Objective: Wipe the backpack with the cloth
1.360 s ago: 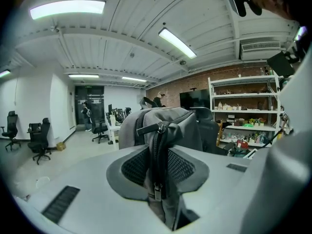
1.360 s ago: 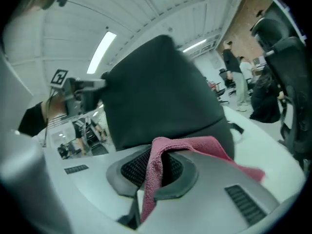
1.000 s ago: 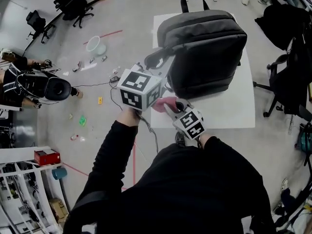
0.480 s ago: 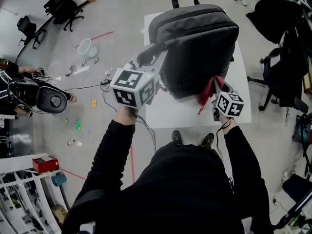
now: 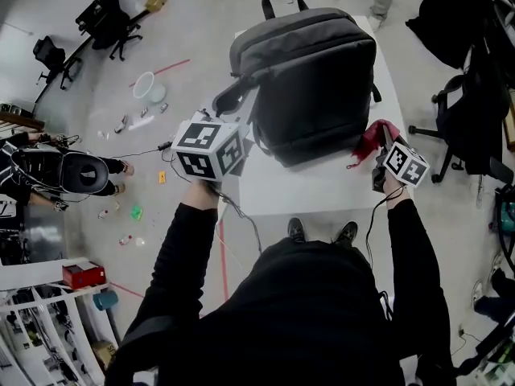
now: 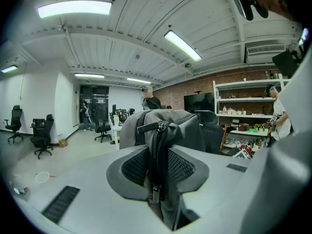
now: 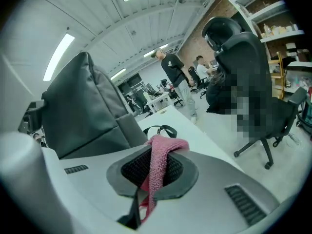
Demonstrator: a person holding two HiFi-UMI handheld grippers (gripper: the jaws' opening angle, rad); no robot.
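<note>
A dark grey backpack stands on a white table. My left gripper is at its left side, shut on a grey strap with a zipper of the backpack. My right gripper is at the backpack's right side, shut on a pink cloth. In the right gripper view the cloth hangs pinched between the jaws, with the backpack close on the left.
Black office chairs stand right of the table. Small litter and a white bowl lie on the floor at the left. A person stands beyond the table. Shelves line the brick wall.
My right gripper has swung with the pink cloth from the backpack's near left corner, across the front, to its right side. The left gripper has kept its hold.
</note>
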